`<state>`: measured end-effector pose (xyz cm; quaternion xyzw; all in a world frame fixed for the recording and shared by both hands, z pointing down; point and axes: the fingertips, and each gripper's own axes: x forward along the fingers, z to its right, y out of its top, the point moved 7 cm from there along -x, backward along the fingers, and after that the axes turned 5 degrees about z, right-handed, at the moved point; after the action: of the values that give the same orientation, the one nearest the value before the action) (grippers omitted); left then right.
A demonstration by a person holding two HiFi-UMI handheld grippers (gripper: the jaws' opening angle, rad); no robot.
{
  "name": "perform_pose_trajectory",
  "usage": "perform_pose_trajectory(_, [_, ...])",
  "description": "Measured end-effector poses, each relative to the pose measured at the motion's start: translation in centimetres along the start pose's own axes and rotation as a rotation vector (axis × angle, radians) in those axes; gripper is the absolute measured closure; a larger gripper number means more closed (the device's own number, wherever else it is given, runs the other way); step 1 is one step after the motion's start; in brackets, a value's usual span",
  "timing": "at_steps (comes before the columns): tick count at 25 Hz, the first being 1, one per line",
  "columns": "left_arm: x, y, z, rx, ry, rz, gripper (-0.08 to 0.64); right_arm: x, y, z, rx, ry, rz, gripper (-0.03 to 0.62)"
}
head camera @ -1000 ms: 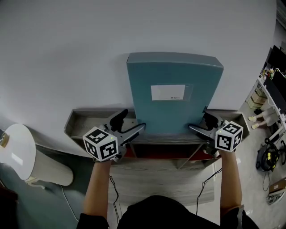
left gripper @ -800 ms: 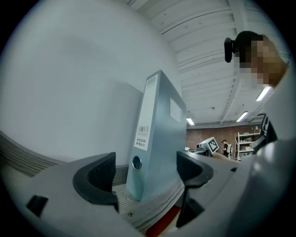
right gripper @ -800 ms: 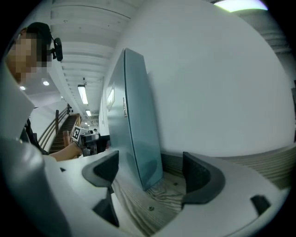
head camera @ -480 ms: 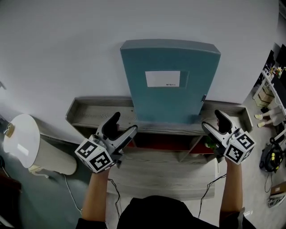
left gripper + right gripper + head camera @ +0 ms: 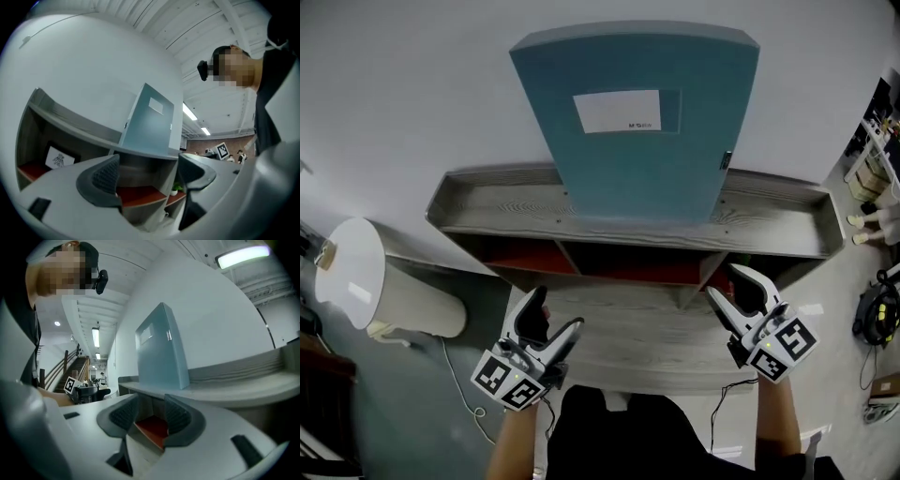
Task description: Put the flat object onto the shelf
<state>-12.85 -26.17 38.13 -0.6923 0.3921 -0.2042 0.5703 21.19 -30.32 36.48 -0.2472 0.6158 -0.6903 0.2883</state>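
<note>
A flat teal box file [image 5: 637, 122] with a white label stands upright on the top of the grey wooden shelf [image 5: 497, 217], leaning against the white wall. It shows too in the left gripper view [image 5: 147, 124] and the right gripper view [image 5: 159, 350]. Both grippers hang well below and in front of the shelf, apart from the file. My left gripper [image 5: 547, 330] is open with nothing between its jaws. My right gripper [image 5: 734, 298] has its jaws closing, a narrow gap left and nothing between them [image 5: 149, 417].
A white cylindrical bin [image 5: 370, 291] stands on the floor to the left of the shelf. The shelf has red-floored compartments [image 5: 609, 272] under its top. Cables trail on the floor at the lower left [image 5: 459, 389]. Office clutter stands at the far right [image 5: 872, 323].
Both grippers have let go of the teal file and drawn back and down from the shelf. The file stays upright on the shelf top. The right jaws have narrowed.
</note>
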Motion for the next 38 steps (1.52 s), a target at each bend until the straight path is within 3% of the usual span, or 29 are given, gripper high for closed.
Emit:
perform_pose_trajectory(4, [-2.2,-3.0,0.7,-0.025,0.014,-0.055,0.169,-0.2,-4.3,-3.0,0.076,0.005,-0.057,0.516])
perform_pose_trajectory(7, [-3.0,-3.7,1.1,-0.012,-0.005,-0.081,0.169,-0.8,-6.6,-4.9,0.124,-0.103,-0.045,0.590])
perform_pose_trajectory(10, [-3.8,-4.3,1.6,-0.014,-0.026,-0.075,0.169,-1.8,-8.2,-6.7,0.155,-0.223,-0.021,0.592])
perform_pose_trajectory(17, [-7.2,-6.4,3.8,-0.027,-0.103,-0.127,0.172,-3.8,-9.2,-12.0,0.160,-0.392,-0.034,0.592])
perform_pose_trajectory(19, [-8.7,-7.1,4.2,-0.030,-0.131,-0.138,0.204,-4.0,-9.0,-13.5,0.141,-0.410,-0.029,0.592])
perform_pose_trajectory(21, [-10.3,-7.4,4.3,-0.049,-0.130,-0.131,0.337,-4.0,-9.0,-15.3,0.119,-0.418,-0.038,0.592])
perform_pose_trajectory(24, [-13.1,-7.9,3.9,-0.070,-0.093,-0.132,0.417,-4.5,-10.0,-18.7,0.093,-0.429,-0.061,0.592])
perform_pose_trajectory(28, [-16.6,-8.9,3.6,-0.019,-0.062,-0.152,0.510,-5.6,-12.5,-22.7,0.056,-0.446,-0.082,0.592])
perform_pose_trajectory(31, [-18.7,-9.1,4.2,0.064,-0.068,-0.186,0.531,-6.7,-13.6,-25.8,0.065,-0.462,-0.085,0.592])
perform_pose_trajectory(34, [-20.3,-8.5,4.3,0.060,-0.083,-0.169,0.537,-7.6,-14.3,-28.5,0.098,-0.489,-0.080,0.592])
perform_pose_trajectory(38, [-21.8,-7.4,4.5,0.082,-0.048,-0.140,0.540,-8.6,-14.6,-30.4,0.042,-0.524,-0.094,0.592])
